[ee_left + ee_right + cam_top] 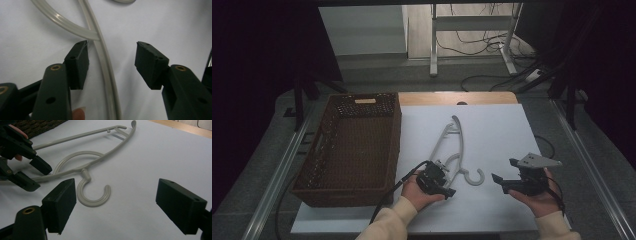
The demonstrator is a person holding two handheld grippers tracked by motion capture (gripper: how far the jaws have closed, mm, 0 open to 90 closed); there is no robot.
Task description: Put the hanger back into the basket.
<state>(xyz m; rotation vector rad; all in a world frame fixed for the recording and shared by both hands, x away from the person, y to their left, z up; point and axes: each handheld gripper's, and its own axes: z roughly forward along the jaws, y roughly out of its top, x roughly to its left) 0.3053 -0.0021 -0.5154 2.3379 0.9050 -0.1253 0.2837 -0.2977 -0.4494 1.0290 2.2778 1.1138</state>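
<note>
Pale plastic hanger point(451, 145), curved hook, woven basket point(352, 147)

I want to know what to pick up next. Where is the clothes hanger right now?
In the high view the hanger lies flat on the white board, right of the wicker basket, its hook toward the person, one arm between the left hand-held gripper jaws.

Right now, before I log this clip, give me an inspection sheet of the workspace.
Surface: white board on a wooden table, bare at right.
Job's things: grey plastic hanger lying flat, hook toward the person.
Clutter: brown wicker basket at left, nothing seen inside.
Grippers: left gripper open, jaws straddling a hanger bar, not pressing; right gripper open, apart from the hook.
Cables: black lead from the left gripper; more on the floor behind.
Surroundings: dim room, white desk frame beyond.
</note>
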